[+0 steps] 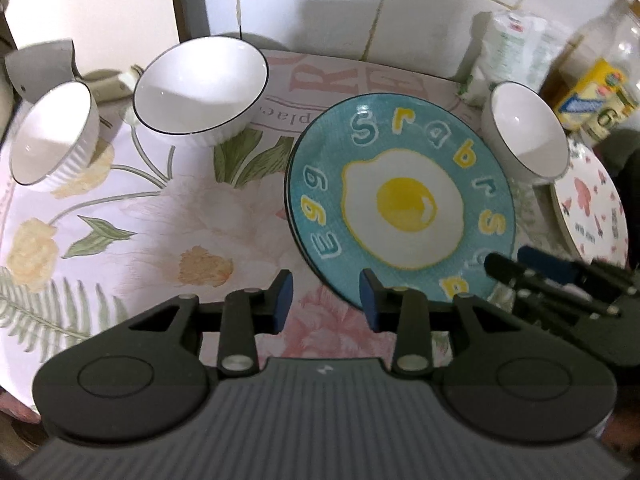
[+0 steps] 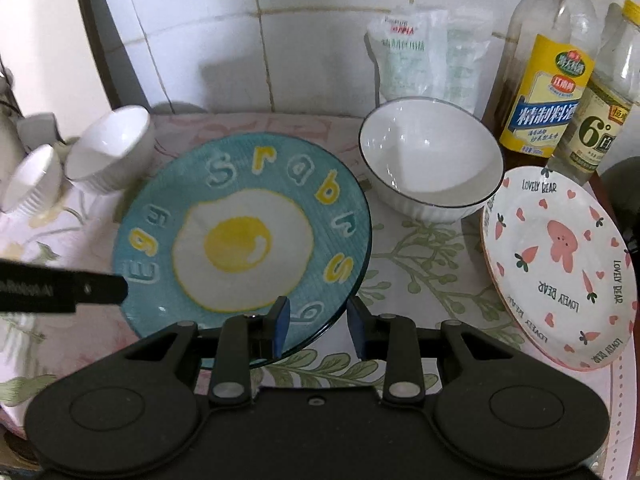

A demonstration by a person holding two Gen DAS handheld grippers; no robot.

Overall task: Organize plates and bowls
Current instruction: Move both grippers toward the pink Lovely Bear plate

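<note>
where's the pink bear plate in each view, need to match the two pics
Left wrist view: the pink bear plate sits cut off at the far right edge, behind a small white bowl.
Right wrist view: the same plate lies in full at the right, below the bottles, right of the white bowl.
Shared landmark: the teal egg plate, just left of that bowl in both views.

The teal plate (image 2: 240,236) reads "Egg", the pink-patterned plate (image 2: 560,264) "LOVELY BEAR", a bottle (image 2: 600,128) "6°".
</note>
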